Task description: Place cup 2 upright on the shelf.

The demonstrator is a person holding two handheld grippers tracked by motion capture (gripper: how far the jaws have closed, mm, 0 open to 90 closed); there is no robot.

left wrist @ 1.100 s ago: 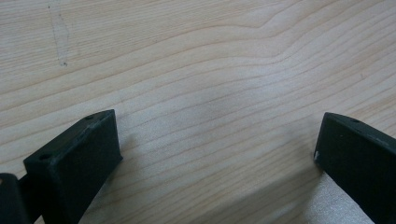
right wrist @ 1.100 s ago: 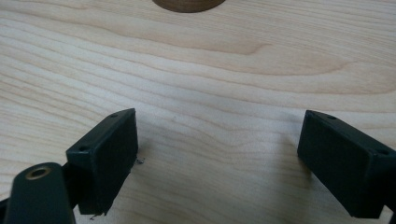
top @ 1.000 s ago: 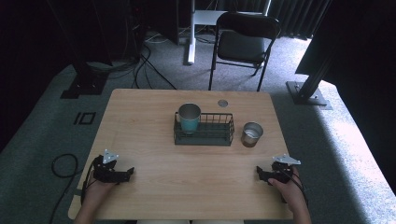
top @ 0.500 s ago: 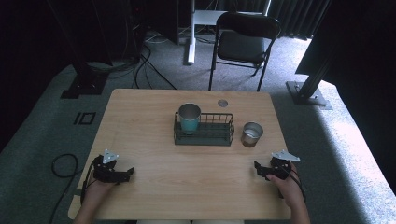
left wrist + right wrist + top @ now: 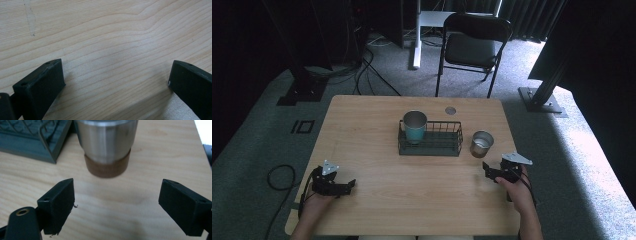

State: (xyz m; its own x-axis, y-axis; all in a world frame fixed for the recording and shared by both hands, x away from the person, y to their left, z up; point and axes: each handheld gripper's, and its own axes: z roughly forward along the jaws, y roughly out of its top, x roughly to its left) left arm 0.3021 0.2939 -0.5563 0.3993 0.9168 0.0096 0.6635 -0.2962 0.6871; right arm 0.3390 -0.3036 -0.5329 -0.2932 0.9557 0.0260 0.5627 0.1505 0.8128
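The right gripper [image 5: 117, 202] is being held with jaws apart, just short of the steel cup [image 5: 107, 145], which is standing beside the wire basket [image 5: 430, 145]. The left gripper [image 5: 116, 82] is being held spread over bare worktop [image 5: 412, 190].

Bare counter [image 5: 110, 202] lies between the right hand-held gripper [image 5: 116, 206] and the steel cup [image 5: 107, 145], with the wire basket [image 5: 32, 140] crowding one side.
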